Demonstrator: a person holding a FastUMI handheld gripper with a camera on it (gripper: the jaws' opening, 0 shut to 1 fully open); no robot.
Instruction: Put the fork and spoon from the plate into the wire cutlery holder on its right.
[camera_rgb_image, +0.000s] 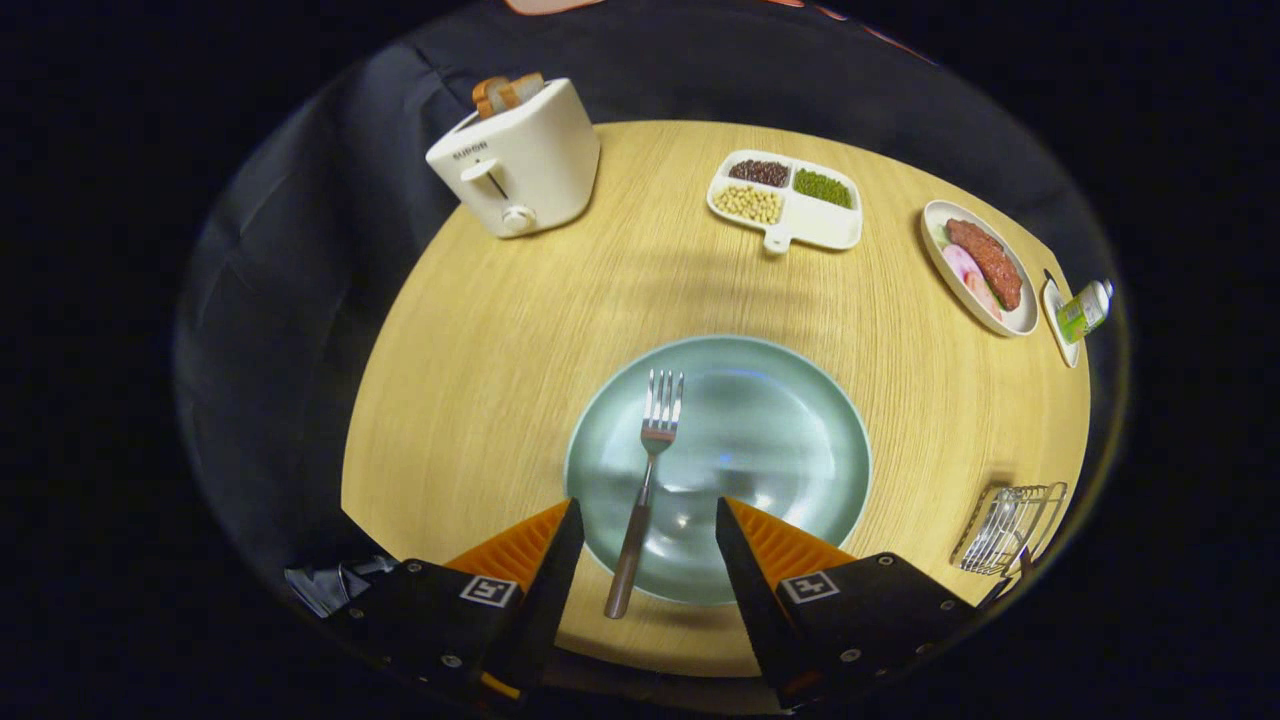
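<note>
Gripper (646, 512) wide open, empty, straddled fork (644, 478) handle low centre on green plate (800, 470); stiff, thin, slippery metal, best pinched mid-handle; wire cutlery holder (1010, 528) lower right

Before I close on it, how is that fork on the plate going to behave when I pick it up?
The fork looks like rigid metal, so it likely won't flex. Lying flat on the glossy plate, it may skid as the fingers close. The hand-held gripper is open around its slim handle, which might pivot if pinched off-centre.
</note>
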